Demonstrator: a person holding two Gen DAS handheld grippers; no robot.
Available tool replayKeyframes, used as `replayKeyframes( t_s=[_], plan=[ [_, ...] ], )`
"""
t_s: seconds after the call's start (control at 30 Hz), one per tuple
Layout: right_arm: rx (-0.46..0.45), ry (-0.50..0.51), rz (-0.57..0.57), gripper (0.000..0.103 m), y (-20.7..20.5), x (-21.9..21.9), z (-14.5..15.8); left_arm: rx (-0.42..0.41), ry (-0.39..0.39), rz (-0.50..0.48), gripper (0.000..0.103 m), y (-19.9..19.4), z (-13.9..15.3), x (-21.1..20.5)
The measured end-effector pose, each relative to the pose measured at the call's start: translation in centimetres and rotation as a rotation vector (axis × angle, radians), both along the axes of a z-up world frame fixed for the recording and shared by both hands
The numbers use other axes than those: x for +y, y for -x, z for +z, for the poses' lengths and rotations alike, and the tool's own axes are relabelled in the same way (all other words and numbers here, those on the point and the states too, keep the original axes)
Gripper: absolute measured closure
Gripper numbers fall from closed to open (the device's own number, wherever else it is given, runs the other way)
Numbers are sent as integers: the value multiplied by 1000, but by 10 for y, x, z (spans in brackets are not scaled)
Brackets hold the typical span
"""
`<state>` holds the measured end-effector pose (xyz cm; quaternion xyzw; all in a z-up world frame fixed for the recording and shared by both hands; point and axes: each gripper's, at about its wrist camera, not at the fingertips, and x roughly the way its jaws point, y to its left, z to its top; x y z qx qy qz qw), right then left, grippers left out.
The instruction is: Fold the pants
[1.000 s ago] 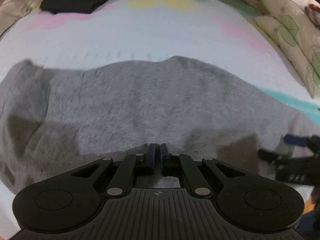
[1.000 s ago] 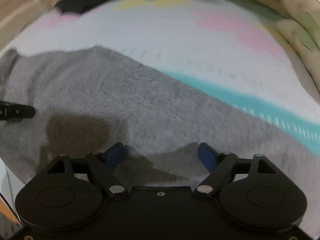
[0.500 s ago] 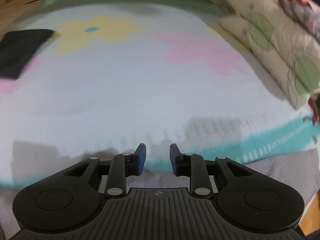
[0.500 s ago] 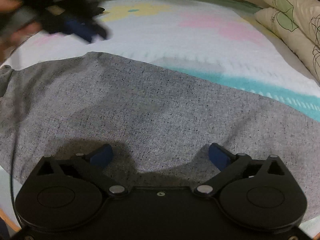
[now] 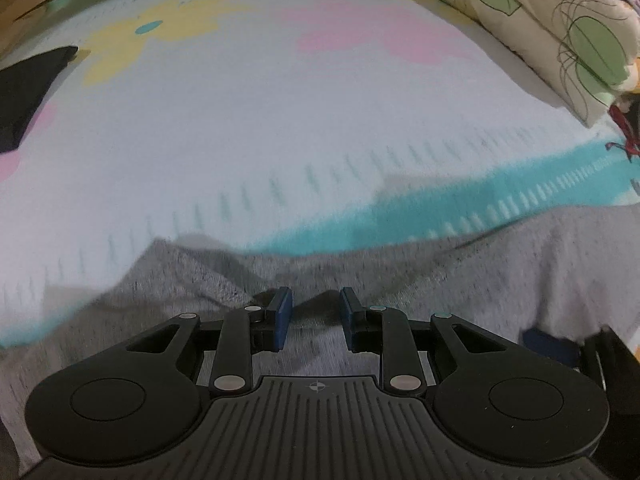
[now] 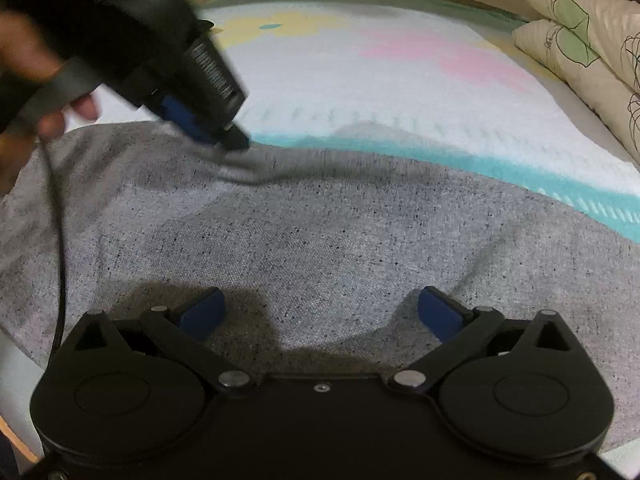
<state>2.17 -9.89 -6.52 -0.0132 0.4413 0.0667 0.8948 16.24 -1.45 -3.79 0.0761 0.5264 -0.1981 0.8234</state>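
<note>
The grey speckled pants (image 6: 320,232) lie spread flat across the near part of the bed. My left gripper (image 5: 315,318) is open a little, low over the pants' far edge (image 5: 192,276), where the cloth is rumpled into a ridge. It also shows in the right wrist view (image 6: 224,136), held by a hand, tips down at that edge. My right gripper (image 6: 320,312) is wide open and empty, just above the pants' near part. One blue pad of the right gripper shows at the lower right of the left wrist view (image 5: 548,344).
The bed sheet (image 5: 280,120) is white with pink and yellow flowers and a teal stripe. A black folded garment (image 5: 24,84) lies at the far left. Pillows (image 6: 580,40) with green leaf print are stacked at the right. A wooden bed frame runs along the back.
My left gripper let go of the grey cloth, opened, lifted and swung forward, then came down at the pants' far edge. My right gripper opened wider and stayed over the pants.
</note>
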Motion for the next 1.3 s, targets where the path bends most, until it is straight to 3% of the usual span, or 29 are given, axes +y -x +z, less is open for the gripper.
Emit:
replayKeyframes(
  t_s=[0.23, 0.47, 0.57, 0.7, 0.83, 0.9, 0.97, 1.07, 1.3],
  plan=[
    [-8, 5, -10, 0, -2, 2, -2, 32, 31, 15, 77, -28, -5, -3],
    [-1, 10, -28, 0, -3, 6, 2, -137, 163, 208, 77, -41, 33, 27],
    [15, 7, -29, 0, -7, 8, 1, -162, 194, 161, 77, -15, 42, 28],
    [48, 12, -31, 0, -16, 6, 4, -101, 223, 12, 77, 26, 30, 20],
    [75, 17, -28, 0, -13, 1, 3, -43, 143, -95, 77, 44, 2, 7],
    [88, 23, -28, 0, -16, 2, 4, -25, 99, -52, 77, 37, -14, 9],
    [102, 27, -25, 1, -18, 1, 5, -30, 157, 11, 77, 28, -18, 16],
    [134, 44, -2, 1, -24, 0, 7, -27, 182, 91, 77, 21, -16, 23],
    [221, 107, 18, 4, -34, -39, 15, -98, -8, 190, 77, 30, -9, 10]
  ],
)
